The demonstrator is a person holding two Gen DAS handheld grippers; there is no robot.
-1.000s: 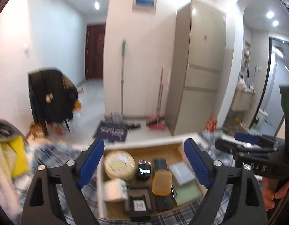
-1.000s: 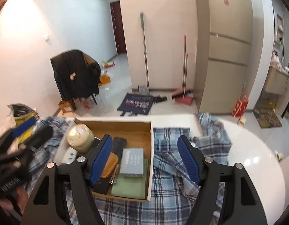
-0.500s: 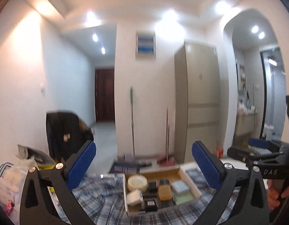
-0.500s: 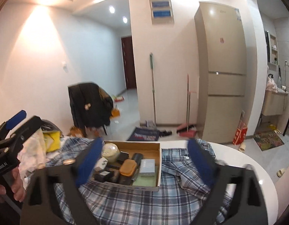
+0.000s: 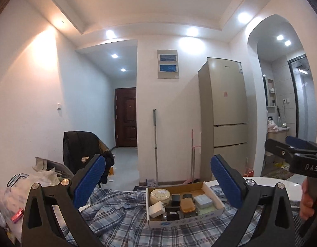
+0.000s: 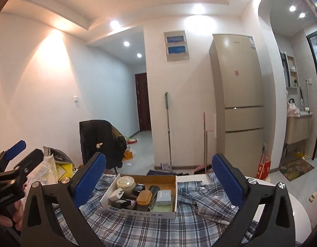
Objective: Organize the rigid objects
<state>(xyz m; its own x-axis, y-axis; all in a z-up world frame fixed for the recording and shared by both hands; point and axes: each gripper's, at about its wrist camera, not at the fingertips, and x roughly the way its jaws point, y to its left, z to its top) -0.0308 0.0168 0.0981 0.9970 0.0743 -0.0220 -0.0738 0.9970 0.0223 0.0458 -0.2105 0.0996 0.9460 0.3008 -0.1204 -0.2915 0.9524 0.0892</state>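
The cardboard box (image 5: pixel 185 220) stands on a blue checked shirt (image 5: pixel 121 224) that is spread over the white desk (image 6: pixel 298 212), and it holds all the small rigid things. Inside the box, a round cream tin (image 5: pixel 160 194) lies at the far left corner, a white charger (image 5: pixel 156 209) lies just in front of the tin, an amber soap-like block (image 5: pixel 187 204) lies near the middle, and a grey flat box (image 5: pixel 203 200) rests on a green pad (image 5: pixel 207 211) at the right side. Some black items lie between the charger and the amber block; what they are I cannot tell. The left gripper (image 5: pixel 158 182) is held level and well back from the box. Its blue fingers (image 5: pixel 90 182) have just been opening and now stand wide apart, with nothing held between them; the box appears low in the gap, nearer the right finger, touching neither. The right gripper (image 6: pixel 159 182) looks at the same box from the other side. Its fingers (image 6: pixel 225 182) too have just been opening and stand fully apart and empty; in this view the box lies between the two fingers and lower, apart from both. In the left wrist view a hand (image 5: pixel 308 201) holds the right gripper's handle to the right of the box. Behind the box, against the far wall, stand a mop (image 5: pixel 155 146) and a beige fridge (image 5: pixel 226 119).
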